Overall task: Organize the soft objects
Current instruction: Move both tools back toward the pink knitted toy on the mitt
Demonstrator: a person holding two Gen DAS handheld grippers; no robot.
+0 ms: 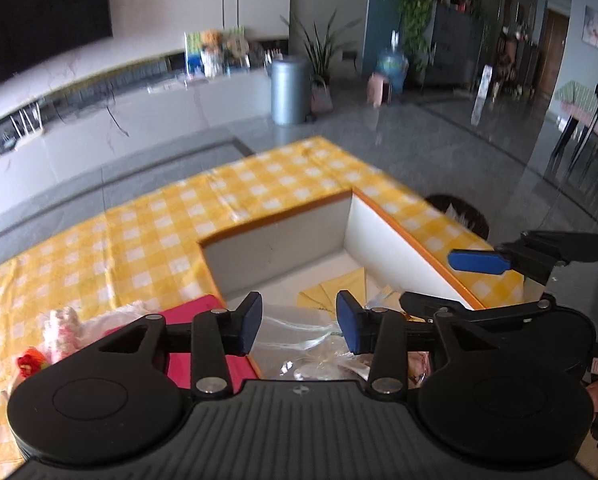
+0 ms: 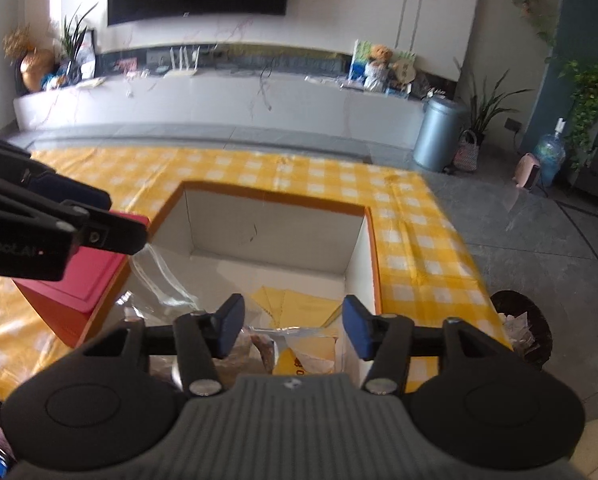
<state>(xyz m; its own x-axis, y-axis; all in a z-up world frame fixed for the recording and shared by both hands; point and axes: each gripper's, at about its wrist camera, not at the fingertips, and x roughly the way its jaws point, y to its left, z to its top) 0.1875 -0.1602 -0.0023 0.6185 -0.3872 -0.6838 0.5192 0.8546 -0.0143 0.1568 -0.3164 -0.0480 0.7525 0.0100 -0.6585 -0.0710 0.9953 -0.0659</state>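
Observation:
An orange-rimmed white box (image 1: pixel 283 246) (image 2: pixel 271 228) stands open on the yellow checked tablecloth (image 1: pixel 139 224). Inside lie yellow paper pieces (image 2: pixel 295 306), clear plastic bags (image 1: pixel 299 328) (image 2: pixel 163 284) and a packet with brown contents (image 2: pixel 259 350). My left gripper (image 1: pixel 299 322) is open and empty above the box's near left part. My right gripper (image 2: pixel 293 326) is open and empty above the near right part. The right gripper shows in the left wrist view (image 1: pixel 479 262). A pink-and-white soft toy (image 1: pixel 61 334) and a red soft object (image 1: pixel 31 362) lie left of the box.
A red lid or box (image 1: pixel 203 334) (image 2: pixel 87 276) lies against the box's left side. A black waste bin (image 2: pixel 521 328) stands beside the table's right edge. A grey floor, a silver bin (image 2: pixel 437 136) and a TV bench lie beyond the table.

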